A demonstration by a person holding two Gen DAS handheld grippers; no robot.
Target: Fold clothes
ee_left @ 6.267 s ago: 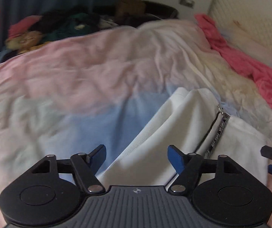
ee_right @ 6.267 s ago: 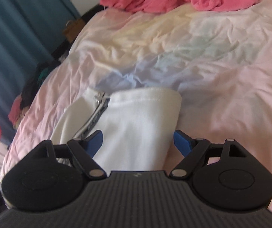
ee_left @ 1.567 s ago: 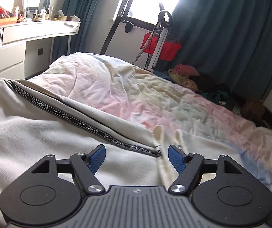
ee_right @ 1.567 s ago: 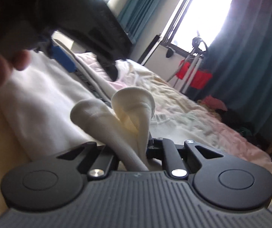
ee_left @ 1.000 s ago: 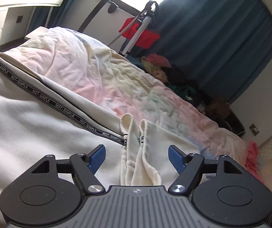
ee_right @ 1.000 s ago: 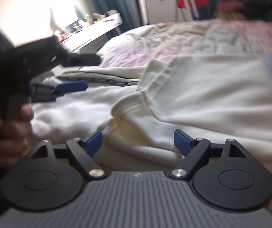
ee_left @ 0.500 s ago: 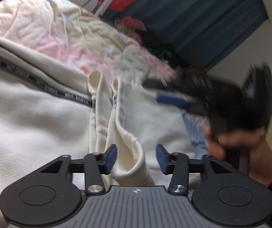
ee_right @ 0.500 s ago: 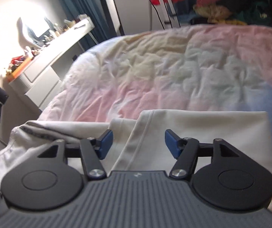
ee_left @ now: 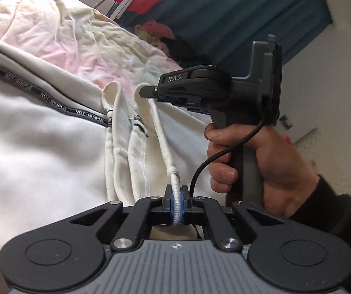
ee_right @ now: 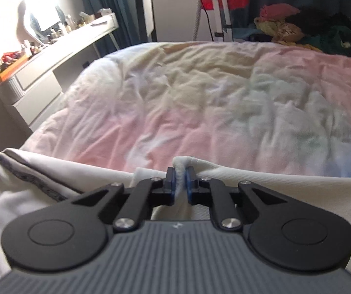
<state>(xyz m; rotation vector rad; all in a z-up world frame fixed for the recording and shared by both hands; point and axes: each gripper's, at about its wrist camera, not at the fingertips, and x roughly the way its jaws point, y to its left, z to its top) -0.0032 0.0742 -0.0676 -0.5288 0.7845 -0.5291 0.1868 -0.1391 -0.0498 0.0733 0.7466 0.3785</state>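
Left gripper (ee_left: 176, 204) on lengthwise hem (ee_left: 163, 134)

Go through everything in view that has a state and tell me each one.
Left tool: shut on the white garment's edge.
Right tool: closing, garment fold between its pads.
White garment: partly folded, lying on the bed.
Bed cover: wrinkled.
Curtain: drawn.

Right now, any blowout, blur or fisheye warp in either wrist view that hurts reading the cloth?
Right wrist view: the lit mirror over the desk is blown out, the white garment and bedspread look slightly soft, and the right tongs, closing on a hem, stay readable. Left wrist view: sharper, the left tongs clear on the hem, and the edges bend strongly.
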